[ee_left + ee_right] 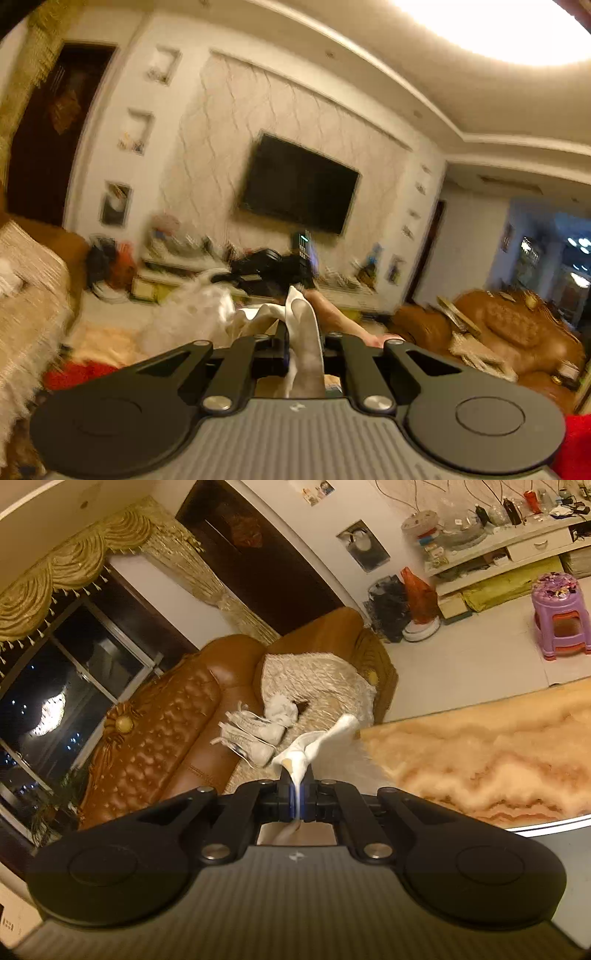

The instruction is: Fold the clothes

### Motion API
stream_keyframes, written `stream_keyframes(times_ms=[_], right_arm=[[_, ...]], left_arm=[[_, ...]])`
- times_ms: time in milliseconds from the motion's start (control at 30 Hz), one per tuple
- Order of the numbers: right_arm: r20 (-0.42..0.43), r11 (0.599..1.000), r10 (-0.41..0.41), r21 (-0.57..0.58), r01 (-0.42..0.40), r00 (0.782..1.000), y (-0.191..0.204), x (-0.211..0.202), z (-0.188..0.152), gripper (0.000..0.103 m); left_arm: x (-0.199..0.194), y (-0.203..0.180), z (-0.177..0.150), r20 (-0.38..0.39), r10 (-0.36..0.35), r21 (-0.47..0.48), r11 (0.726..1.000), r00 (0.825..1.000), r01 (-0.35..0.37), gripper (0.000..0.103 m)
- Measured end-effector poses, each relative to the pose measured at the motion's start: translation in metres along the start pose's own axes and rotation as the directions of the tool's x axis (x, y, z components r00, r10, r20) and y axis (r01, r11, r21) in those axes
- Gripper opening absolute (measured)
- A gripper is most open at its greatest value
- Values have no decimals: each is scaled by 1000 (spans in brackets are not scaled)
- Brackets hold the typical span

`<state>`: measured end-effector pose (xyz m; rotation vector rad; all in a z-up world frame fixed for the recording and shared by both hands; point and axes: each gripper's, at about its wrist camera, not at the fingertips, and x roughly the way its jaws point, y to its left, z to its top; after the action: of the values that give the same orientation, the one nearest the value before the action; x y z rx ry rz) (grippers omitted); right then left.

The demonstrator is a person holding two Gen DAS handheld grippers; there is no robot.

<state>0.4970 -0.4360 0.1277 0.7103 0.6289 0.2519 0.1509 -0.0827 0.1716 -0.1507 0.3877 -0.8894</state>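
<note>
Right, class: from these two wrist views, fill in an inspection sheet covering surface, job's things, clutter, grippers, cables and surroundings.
Surface: marbled orange table top, bare where visible.
Job's things: white garment, lifted and pinched at two places.
Clutter: white shoes on the brown leather sofa; purple stool on the floor.
Grippers: left gripper shut on the white garment; right gripper shut on it too.
Cables: nothing seen clearly.
Surroundings: wall television, gold curtains, dark window.
</note>
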Motion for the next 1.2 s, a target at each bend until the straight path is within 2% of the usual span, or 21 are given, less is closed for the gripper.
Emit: stream_keyframes(times_ms=[67, 167, 267, 333, 433, 467, 500, 600, 633, 667, 700, 767, 833, 867, 900, 933, 967, 1033, 1100, 1133, 1200], right_arm=[[-9, 999, -35, 6, 35, 999, -34, -3, -2, 4], [-33, 988, -148, 43, 150, 988, -114, -8, -19, 4], [-78, 949, -295, 96, 302, 952, -212, -15, -51, 4], [-118, 905, -390, 134, 404, 913, -275, -20, -76, 4], [-176, 833, -493, 186, 521, 852, -352, -28, -111, 4], [-182, 820, -510, 193, 539, 841, -369, -31, -120, 4], [-142, 839, -483, 208, 503, 864, -378, -39, -125, 4], [-105, 820, -550, 122, 560, 829, -379, -54, -123, 10], [-92, 811, -571, 94, 578, 816, -379, -58, -122, 19], [-70, 790, -606, 63, 610, 792, -373, -64, -122, 30], [-48, 766, -640, 33, 642, 767, -368, -70, -122, 34], [6, 714, -700, -5, 700, 714, -358, -86, -122, 46], [60, 656, -753, -6, 755, 655, -349, -107, -123, 47], [76, 649, -759, 8, 761, 647, -346, -120, -126, 47], [84, 667, -743, 17, 745, 664, -344, -135, -130, 47], [84, 694, -719, 21, 720, 690, -343, -144, -134, 47], [80, 725, -687, 27, 688, 722, -339, -160, -143, 47], [87, 768, -639, 24, 640, 764, -331, -184, -162, 47], [86, 807, -588, -8, 591, 804, -316, -207, -191, 47], [81, 823, -565, -22, 568, 821, -308, -220, -207, 47], [71, 861, -502, -46, 506, 862, -287, -242, -241, 47]], left_arm=[[41, -9, -17, -77, -67, 5, 998, 995, 68, 9], [126, -22, -66, -212, -181, -32, 984, 961, 178, 9], [213, -38, -127, -330, -275, -94, 962, 903, 258, 9], [268, -51, -174, -400, -334, -143, 943, 854, 301, 9], [325, -69, -231, -475, -389, -185, 921, 789, 342, 9], [336, -77, -244, -493, -388, -174, 921, 779, 348, 9], [346, -86, -256, -510, -382, -158, 922, 770, 353, 9], [363, -103, -280, -550, -387, -159, 919, 740, 362, 13], [366, -106, -282, -563, -379, -153, 921, 734, 358, 21], [370, -107, -284, -576, -371, -150, 924, 728, 352, 32], [370, -108, -285, -586, -368, -148, 924, 722, 351, 36], [370, -107, -286, -605, -364, -145, 925, 708, 352, 59], [356, -98, -285, -590, -384, -142, 915, 711, 377, 63], [347, -92, -283, -575, -397, -143, 909, 715, 391, 68], [336, -84, -282, -558, -396, -147, 912, 729, 383, 71], [324, -76, -280, -540, -391, -152, 916, 745, 371, 76], [310, -66, -276, -522, -359, -152, 932, 773, 330, 78], [279, -40, -274, -491, -273, -156, 962, 827, 225, 79], [245, -7, -276, -470, -160, -163, 982, 868, 93, 79], [229, 10, -276, -460, -101, -167, 986, 882, 25, 80], [200, 40, -283, -469, 48, -145, 981, 882, -130, 82]])
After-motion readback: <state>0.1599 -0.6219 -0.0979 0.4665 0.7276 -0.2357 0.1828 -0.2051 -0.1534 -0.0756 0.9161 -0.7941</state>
